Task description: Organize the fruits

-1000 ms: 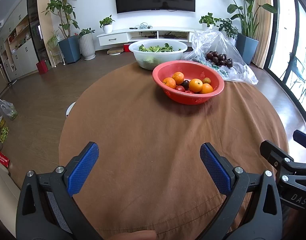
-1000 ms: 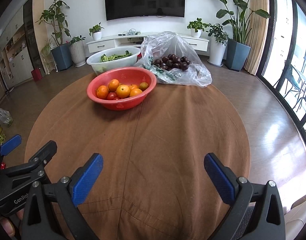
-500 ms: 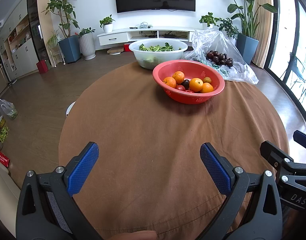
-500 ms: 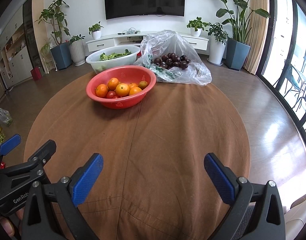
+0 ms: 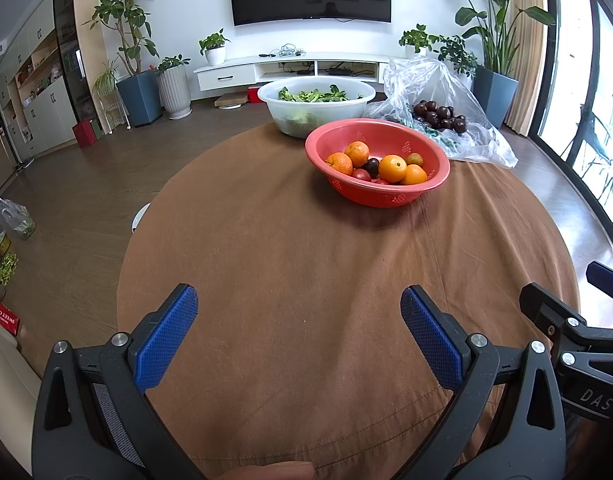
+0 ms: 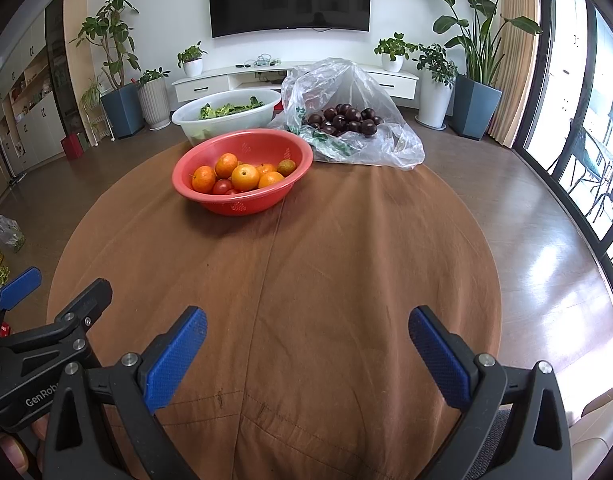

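Both claws agape, well short of red basin (image 5: 434, 184).

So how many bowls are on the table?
2. The red bowl with fruit sits nearer; the white bowl with greens is right behind it. The plastic bag might hide something.

White letters "DAS" are printed on the black plastic body of my right gripper (image 5: 594, 392), seen at the right edge of the left wrist view. White letters "GenRob", cut off by my other tool, are printed on the black plastic body of my left gripper (image 6: 34, 396) in the right wrist view. A flat red box (image 5: 2, 314) on the floor reads "SWEET CHERRIES" in white.
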The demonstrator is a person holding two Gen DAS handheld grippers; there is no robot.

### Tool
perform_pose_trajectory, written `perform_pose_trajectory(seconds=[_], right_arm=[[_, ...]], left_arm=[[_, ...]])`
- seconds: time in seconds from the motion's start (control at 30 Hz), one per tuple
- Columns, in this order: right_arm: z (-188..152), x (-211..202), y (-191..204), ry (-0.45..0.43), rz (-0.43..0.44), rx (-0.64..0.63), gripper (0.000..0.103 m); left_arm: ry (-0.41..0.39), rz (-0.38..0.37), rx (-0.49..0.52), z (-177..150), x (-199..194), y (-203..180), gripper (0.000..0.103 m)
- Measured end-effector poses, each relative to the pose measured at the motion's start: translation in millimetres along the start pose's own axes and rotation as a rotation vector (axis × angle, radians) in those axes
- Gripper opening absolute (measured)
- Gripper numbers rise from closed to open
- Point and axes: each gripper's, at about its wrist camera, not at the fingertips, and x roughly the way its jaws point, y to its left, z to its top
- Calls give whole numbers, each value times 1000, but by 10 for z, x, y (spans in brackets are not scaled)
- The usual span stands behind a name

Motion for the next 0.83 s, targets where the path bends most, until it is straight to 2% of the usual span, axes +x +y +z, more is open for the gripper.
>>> perform_pose_trajectory(seconds=[0.57, 0.83], right_arm=[[-47, 8, -14, 4, 0, 1, 103], [-99, 56, -67, 16, -3, 11, 103]], left_arm=[[1, 0, 1, -2, -1, -4, 103], [12, -24, -13, -48, 87, 21, 103]])
